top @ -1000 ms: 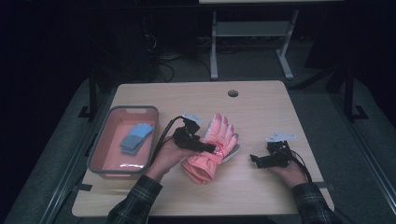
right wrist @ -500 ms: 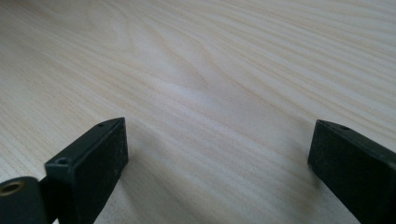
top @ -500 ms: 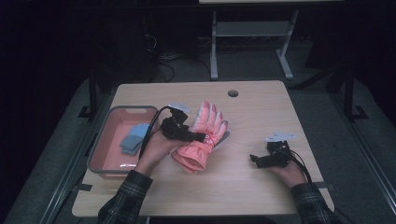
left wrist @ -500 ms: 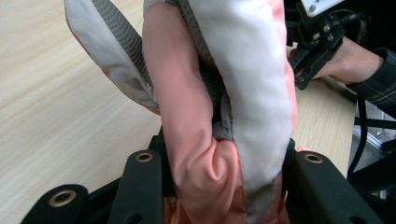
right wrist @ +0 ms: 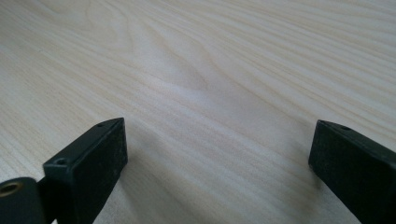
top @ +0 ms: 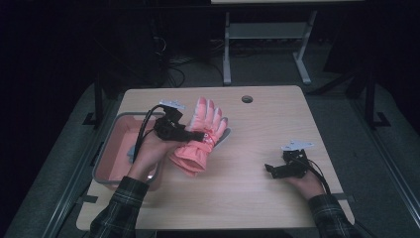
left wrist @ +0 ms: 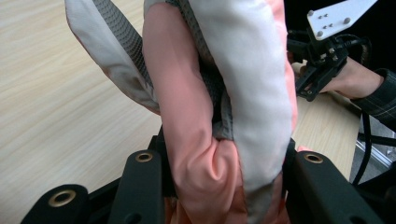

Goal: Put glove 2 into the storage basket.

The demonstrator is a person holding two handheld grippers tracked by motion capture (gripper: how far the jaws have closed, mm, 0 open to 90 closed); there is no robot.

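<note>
1. Pink and padded, the ski glove (top: 200, 134) is clamped in the left gripper (top: 198, 135), lifted off the wooden table (top: 257, 198) and hanging cuff-down, its fingers pointing up and away from the person
2. From the left gripper view, the jaws stand part-way closed with the glove (left wrist: 219, 116) bunched between them, pink shell on one side and white-and-grey palm fabric on the other; both pads press into the padding, so the hold looks firm
3. Just to the left of the glove sits a pink bin (top: 115, 148) with grey rim, partly hidden behind the left hand (top: 148, 156); something pale blue lies in it, mostly covered
4. On the table's right side rests the right gripper (top: 271, 169), well apart from the glove; in its own view its jaws stand wide over bare wood grain (right wrist: 210, 93), holding nothing
5. Step in hand, as I judge it: carrying the glove across toward the bin, with the lift done and the drop not yet made
6. Next move likely calls for swinging the glove over the bin's near wall, high enough that the dangling cuff clears the rim, then opening the jaws wide so the soft fabric falls free rather than snagging on a pad
</note>
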